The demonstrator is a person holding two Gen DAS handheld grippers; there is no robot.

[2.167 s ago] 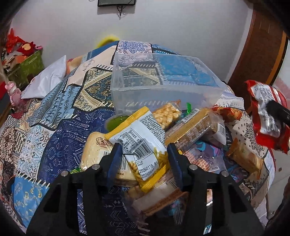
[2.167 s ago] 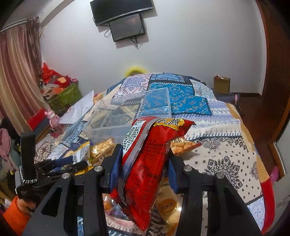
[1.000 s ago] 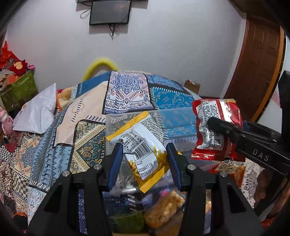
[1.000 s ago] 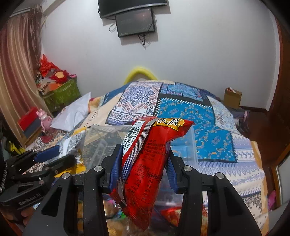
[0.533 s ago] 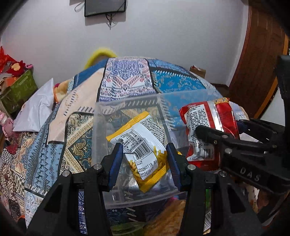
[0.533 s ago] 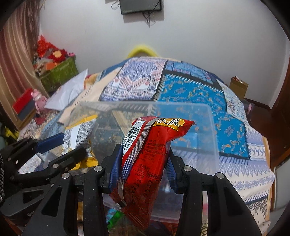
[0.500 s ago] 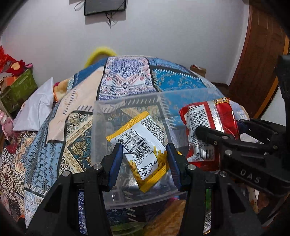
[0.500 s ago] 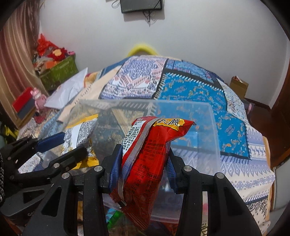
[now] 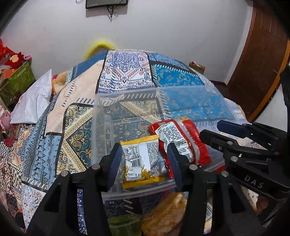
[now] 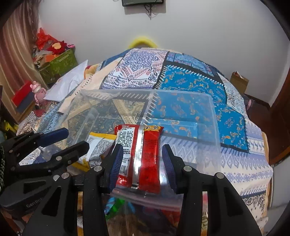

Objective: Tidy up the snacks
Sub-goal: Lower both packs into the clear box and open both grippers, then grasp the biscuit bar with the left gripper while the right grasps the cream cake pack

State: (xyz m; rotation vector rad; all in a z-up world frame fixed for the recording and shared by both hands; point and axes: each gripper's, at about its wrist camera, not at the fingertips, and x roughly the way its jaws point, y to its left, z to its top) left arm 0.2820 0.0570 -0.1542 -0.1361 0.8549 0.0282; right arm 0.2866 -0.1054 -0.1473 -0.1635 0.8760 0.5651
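My left claw [image 9: 145, 163] hangs over the near edge of the clear plastic bin [image 9: 101, 127]. Its jaws have just been opening and now stand apart. The yellow snack packet [image 9: 141, 163] lies flat on the bin floor between them, barcode side up, with a gap showing at the right pad. My right claw [image 10: 142, 161] is just beside it, also over the bin, set to a narrow gap. The red snack packet [image 10: 145, 154] shows between its pads, seam side up, and seems to rest on the bin floor. From this angle I cannot tell whether the pads press on it. The two packets lie side by side, and the red one overlaps the yellow one's right edge.

Below the bin's near wall, loose snacks lie in a heap: a golden pack [image 9: 163, 214] and something green [image 9: 125, 225], both partly hidden by my fingers. Nothing blocks the bin's open top.

The bin sits on a bed with a patchwork bedspread [image 9: 126, 72] in blue, cream and gold. A white pillow [image 9: 34, 101] lies at the left, beyond it a green box [image 10: 58, 67] piled with red things, and a pink toy [image 10: 37, 90]. A screen [image 9: 107, 3] hangs on the white wall. A wooden door [image 9: 262, 63] stands on the right, and a small cardboard box [image 10: 239, 81] sits by the bed's far corner.
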